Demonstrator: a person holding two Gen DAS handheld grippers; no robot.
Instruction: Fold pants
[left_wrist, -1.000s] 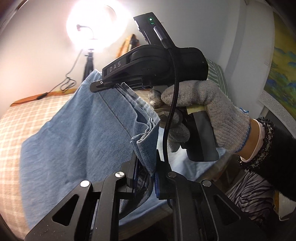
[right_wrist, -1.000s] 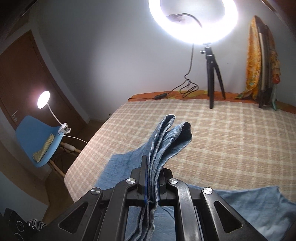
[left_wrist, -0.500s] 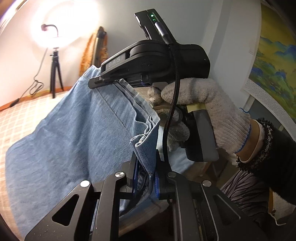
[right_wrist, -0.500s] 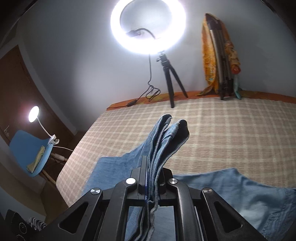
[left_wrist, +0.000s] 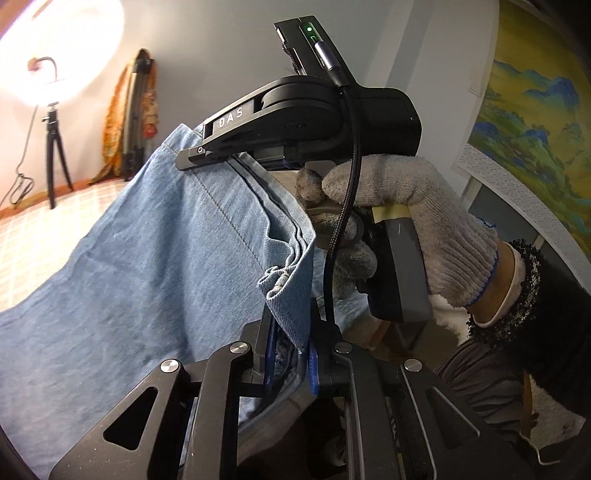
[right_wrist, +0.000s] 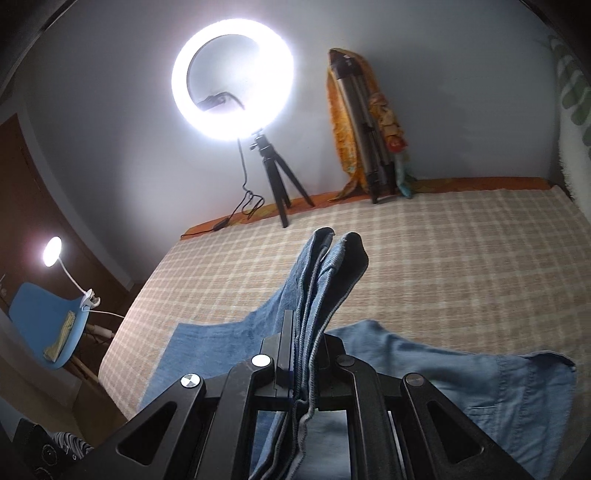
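- Two hand-held grippers each pinch the same pair of light blue denim pants (left_wrist: 155, 258) and hold one end of them up above a bed (right_wrist: 443, 251) covered in a tan checked blanket
- Seen from the left wrist, the left hand-held gripper (left_wrist: 290, 354) has its jaws clamped together on a bunched denim corner, with the hem sticking up between the blue pads
- In that same view the right hand-held gripper (left_wrist: 207, 157) bites the upper edge of the cloth, and a hand in a grey knit glove (left_wrist: 417, 221) squeezes its handle
- Seen from the right wrist, the right hand-held gripper (right_wrist: 301, 363) is closed on several stacked layers of denim, which stand up past the fingertips in two rounded folds
- Below the raised end, the rest of the pants (right_wrist: 461, 387) lies spread on the near part of the bed, a back pocket showing at the right
- A glowing ring light (right_wrist: 232, 79) on a small tripod stands at the far edge of the bed; a blue chair (right_wrist: 40, 332) with a clip lamp sits off to the left
- Judging from this, the step in hand is carrying the lifted end over to lay it onto the spread part
- To do it well, both grips should stay firm and level, the edge between them kept taut, so the layers land aligned and without wrinkles
- Letting go early on one side would likely let the stacked layers slide apart
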